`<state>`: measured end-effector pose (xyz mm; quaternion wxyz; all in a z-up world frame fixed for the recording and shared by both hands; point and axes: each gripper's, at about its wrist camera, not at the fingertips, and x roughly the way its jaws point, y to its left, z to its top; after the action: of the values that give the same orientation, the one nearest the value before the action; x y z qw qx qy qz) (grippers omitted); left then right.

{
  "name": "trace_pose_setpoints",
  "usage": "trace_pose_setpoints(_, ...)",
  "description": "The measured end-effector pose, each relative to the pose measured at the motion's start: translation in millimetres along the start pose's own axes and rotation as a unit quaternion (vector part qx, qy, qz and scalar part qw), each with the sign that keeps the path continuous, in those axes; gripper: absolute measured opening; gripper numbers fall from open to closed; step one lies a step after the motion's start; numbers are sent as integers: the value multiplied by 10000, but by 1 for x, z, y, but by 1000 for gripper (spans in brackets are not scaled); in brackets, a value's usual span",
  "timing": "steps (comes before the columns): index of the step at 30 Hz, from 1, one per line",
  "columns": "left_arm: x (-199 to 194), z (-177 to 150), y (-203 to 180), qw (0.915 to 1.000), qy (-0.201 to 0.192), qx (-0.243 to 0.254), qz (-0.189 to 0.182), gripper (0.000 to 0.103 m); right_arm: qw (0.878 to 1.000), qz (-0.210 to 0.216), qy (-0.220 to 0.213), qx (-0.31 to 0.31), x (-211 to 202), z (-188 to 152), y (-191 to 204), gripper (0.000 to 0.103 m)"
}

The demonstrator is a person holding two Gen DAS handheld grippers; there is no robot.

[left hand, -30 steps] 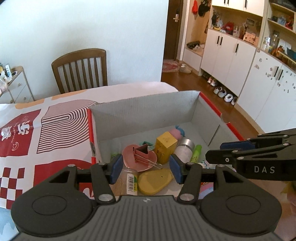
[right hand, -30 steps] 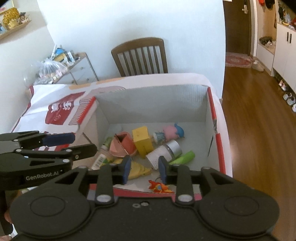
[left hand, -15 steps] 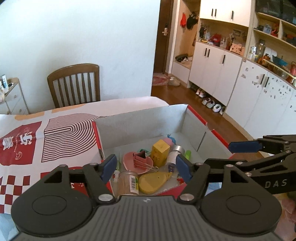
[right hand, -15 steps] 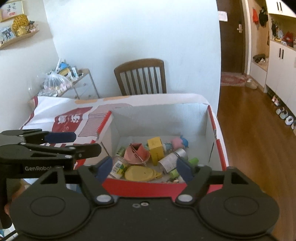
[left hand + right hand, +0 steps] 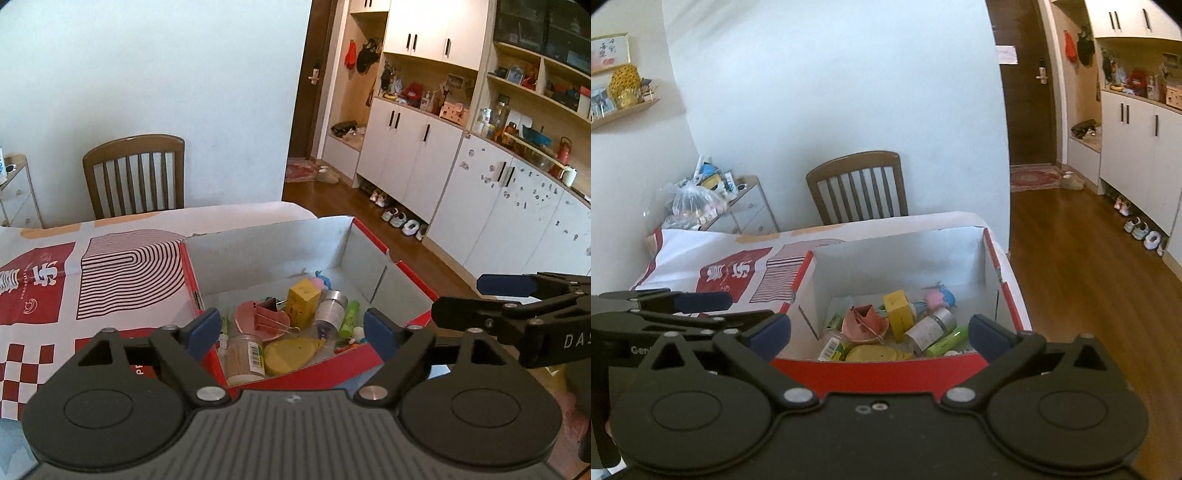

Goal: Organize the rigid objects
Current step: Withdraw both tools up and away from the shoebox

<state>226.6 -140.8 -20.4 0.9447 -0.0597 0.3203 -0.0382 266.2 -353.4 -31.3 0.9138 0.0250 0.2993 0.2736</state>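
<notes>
A red cardboard box (image 5: 391, 258) with grey inner walls stands on the table and also shows in the right wrist view (image 5: 993, 262). Inside lie a pink dish with a binder clip (image 5: 264, 317), a yellow block (image 5: 303, 297), a silver-capped bottle (image 5: 330, 306), a green tube (image 5: 349, 314), a yellow flat piece (image 5: 291, 350) and a barcoded jar (image 5: 245, 356). My left gripper (image 5: 291, 328) is open and empty, above the box's near edge. My right gripper (image 5: 879, 332) is open and empty, just behind the box's near wall; it shows at the right of the left wrist view (image 5: 517, 306).
The table wears a red-and-white patterned cloth (image 5: 92, 273). A wooden chair (image 5: 135, 173) stands behind the table. White cabinets (image 5: 443, 166) and wood floor (image 5: 1071, 258) lie to the right. A small drawer unit (image 5: 750, 210) with a plastic bag stands at the left.
Both grippers have pulled up and back from the box. The right gripper's jaws opened wide from nearly shut; the left opened wider. The items lie in the box.
</notes>
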Motion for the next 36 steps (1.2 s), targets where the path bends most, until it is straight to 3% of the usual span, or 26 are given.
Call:
trace_pose_setpoints(6, -9, -1, 2, 9998, -152, 78, -106, 101, 9998, -124, -181, 14, -10, -6, 8, 103)
trace_pose_setpoints(16, -22, -2, 2, 9992, -256, 215, -212, 101, 9987, -284, -412, 46, -28, -13, 21, 103)
trace_pose_setpoints(36, -43, -11, 13, 9981, -369, 396, -294, 101, 9976, -481, -436, 222, -36, -30, 44, 103)
